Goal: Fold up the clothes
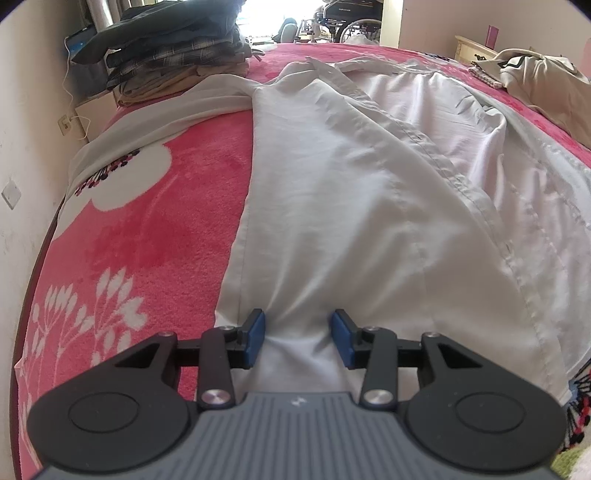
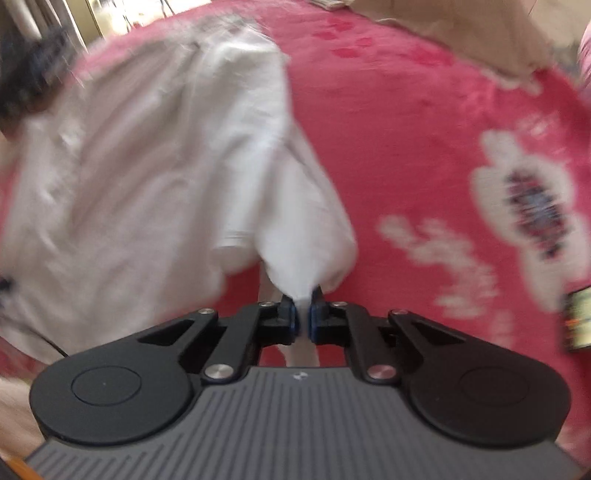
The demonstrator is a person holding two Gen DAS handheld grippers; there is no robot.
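Observation:
A white button shirt (image 1: 351, 206) lies spread on a pink flowered blanket (image 1: 155, 229), its collar at the far end. My left gripper (image 1: 298, 334) is open at the shirt's near hem, and the cloth runs between its blue pads (image 1: 257, 332) without being pinched. In the blurred right wrist view, my right gripper (image 2: 303, 314) is shut on a bunched edge of the same white shirt (image 2: 147, 166) and holds it above the blanket (image 2: 424, 147).
A stack of folded dark and plaid clothes (image 1: 173, 51) sits at the bed's far left by the wall. A beige garment (image 1: 543, 81) lies at the far right. A wheelchair (image 1: 351, 18) stands beyond the bed. A small dark object (image 2: 578, 321) lies at the right edge.

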